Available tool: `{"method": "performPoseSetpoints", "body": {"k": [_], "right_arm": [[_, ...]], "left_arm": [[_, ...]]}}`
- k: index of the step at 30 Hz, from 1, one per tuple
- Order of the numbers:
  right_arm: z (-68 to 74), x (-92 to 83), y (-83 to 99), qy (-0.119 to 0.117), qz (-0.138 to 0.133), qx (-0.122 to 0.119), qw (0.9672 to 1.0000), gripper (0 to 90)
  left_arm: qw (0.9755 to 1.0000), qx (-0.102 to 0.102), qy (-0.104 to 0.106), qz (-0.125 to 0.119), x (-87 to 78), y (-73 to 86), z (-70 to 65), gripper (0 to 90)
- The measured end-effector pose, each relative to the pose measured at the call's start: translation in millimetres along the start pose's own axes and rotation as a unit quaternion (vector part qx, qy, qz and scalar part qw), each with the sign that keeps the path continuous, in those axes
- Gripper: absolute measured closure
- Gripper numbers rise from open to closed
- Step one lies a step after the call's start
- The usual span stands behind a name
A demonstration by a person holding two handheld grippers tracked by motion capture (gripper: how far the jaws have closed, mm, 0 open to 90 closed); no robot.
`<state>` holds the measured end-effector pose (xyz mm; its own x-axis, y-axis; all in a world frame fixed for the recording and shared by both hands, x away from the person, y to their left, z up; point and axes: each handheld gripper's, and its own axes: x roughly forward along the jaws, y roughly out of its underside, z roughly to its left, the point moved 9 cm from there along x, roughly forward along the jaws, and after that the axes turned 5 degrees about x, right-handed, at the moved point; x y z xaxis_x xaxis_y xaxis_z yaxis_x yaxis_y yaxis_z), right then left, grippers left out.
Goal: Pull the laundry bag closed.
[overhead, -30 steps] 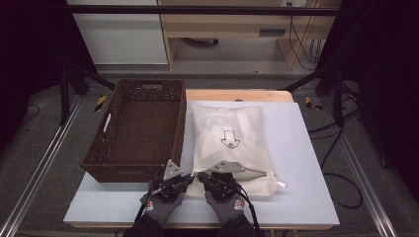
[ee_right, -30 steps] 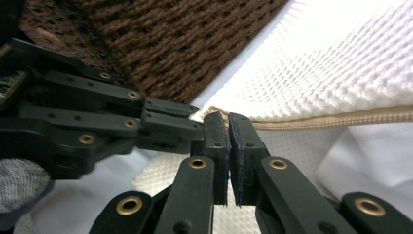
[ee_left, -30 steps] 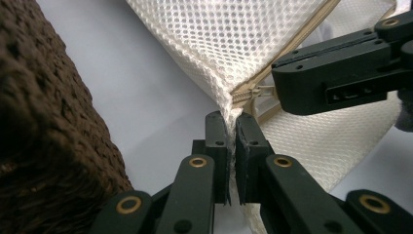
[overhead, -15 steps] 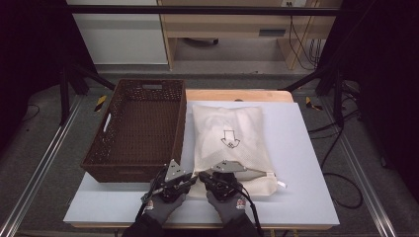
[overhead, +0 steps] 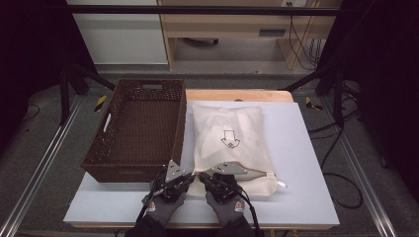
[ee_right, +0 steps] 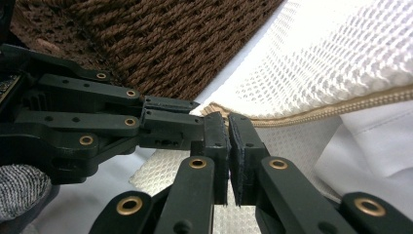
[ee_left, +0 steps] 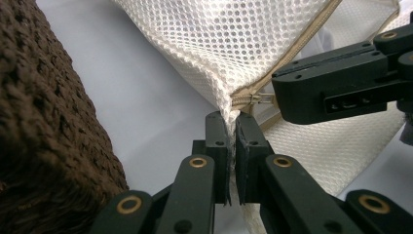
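- The white mesh bag [overhead: 231,143] lies flat on the pale table [overhead: 306,163], just right of the brown woven basket [overhead: 136,128], with its zipped end toward me.
- My left gripper [ee_left: 233,127] is clamped on the bag's near corner, right below the end of the zip [ee_left: 253,97].
- My right gripper [ee_right: 228,123] has its jaws pressed together at the zip's tape beside the left one; I judge it is pinching the pull, but I cannot see the pull itself.
- Risk: if I drag the right one along the zip while the left grip is shallow, the mesh may slip free and the whole bag slide instead of opening.
- Risk: a pinch on mesh rather than the pull would only bunch the fabric.
- Both my gloved hands [overhead: 165,205] sit close together at the table's near edge, grippers pointing away from me, tips nearly touching.
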<state>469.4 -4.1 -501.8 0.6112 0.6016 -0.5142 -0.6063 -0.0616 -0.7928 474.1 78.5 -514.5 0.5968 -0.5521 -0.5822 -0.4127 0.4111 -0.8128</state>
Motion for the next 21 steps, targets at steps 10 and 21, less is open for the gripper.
{"method": "performPoseSetpoints", "body": {"k": [10,21], "right_arm": [[-6.7,0.7,-2.9,-0.011,-0.005,0.024,0.9996,87.5],[-9.6,3.3,-2.6,-0.009,0.001,0.004,0.9999,87.6]], "left_arm": [[0.9999,-0.001,0.014,-0.008,-2.0,-1.5,-0.3,84.9],[0.9996,0.02,0.019,-0.003,0.4,4.4,-6.9,85.1]]}}
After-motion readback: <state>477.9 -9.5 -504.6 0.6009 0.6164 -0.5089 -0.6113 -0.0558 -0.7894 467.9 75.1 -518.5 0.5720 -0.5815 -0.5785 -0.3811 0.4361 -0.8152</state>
